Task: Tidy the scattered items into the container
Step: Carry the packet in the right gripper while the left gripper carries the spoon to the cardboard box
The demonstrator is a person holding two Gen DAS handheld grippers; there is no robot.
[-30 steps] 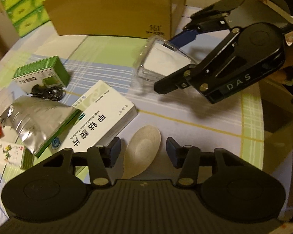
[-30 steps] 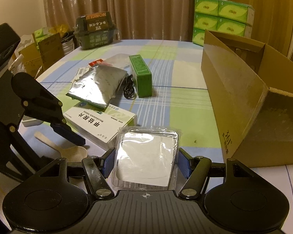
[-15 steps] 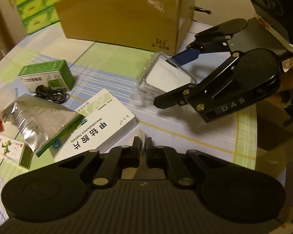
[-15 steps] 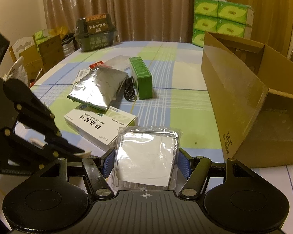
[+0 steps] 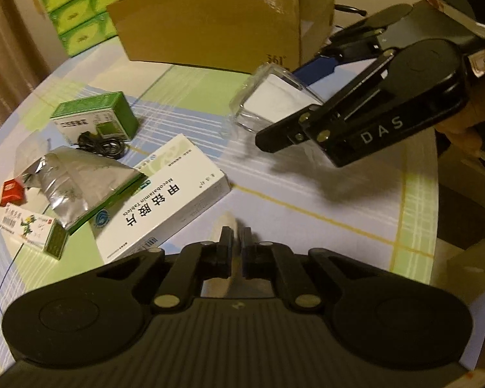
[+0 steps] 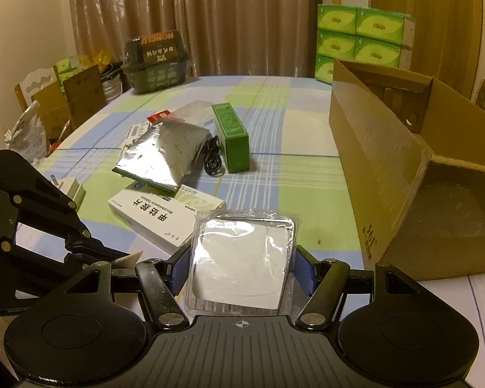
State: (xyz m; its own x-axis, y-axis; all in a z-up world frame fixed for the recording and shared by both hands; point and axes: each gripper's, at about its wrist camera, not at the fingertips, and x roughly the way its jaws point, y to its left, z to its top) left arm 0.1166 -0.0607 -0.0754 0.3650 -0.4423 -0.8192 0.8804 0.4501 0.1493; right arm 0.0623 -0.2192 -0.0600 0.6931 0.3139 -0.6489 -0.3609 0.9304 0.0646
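left wrist view is showing my left tool [image 5: 235, 249] pinching a pale spoon [image 5: 221, 231], its two fingers pressed together on the edge of the bowl, with the spoon's tip poking up just past them over the counter [image 5: 307, 194]. my right tool [image 6: 242, 263] is gripping a clear plastic case [image 6: 242, 262] between its blue pads, which are pressing on the case's two sides; from the left wrist view that case [image 5: 274, 100] is hanging tilted above the counter, in front of the near corner of the cardboard box [image 5: 216, 22]. in the right wrist view the open box [image 6: 414, 161] is sitting to the right of the case. scattered items are lying on the checked cloth: a white medicine box [image 5: 165, 197] just left of my left tool, a silver foil pouch [image 5: 80, 181] overlapping its far end, a green box [image 5: 97, 119] with a black cable [image 5: 103, 144] coiled beside it, and a small red packet [image 5: 11, 192] at the left edge.
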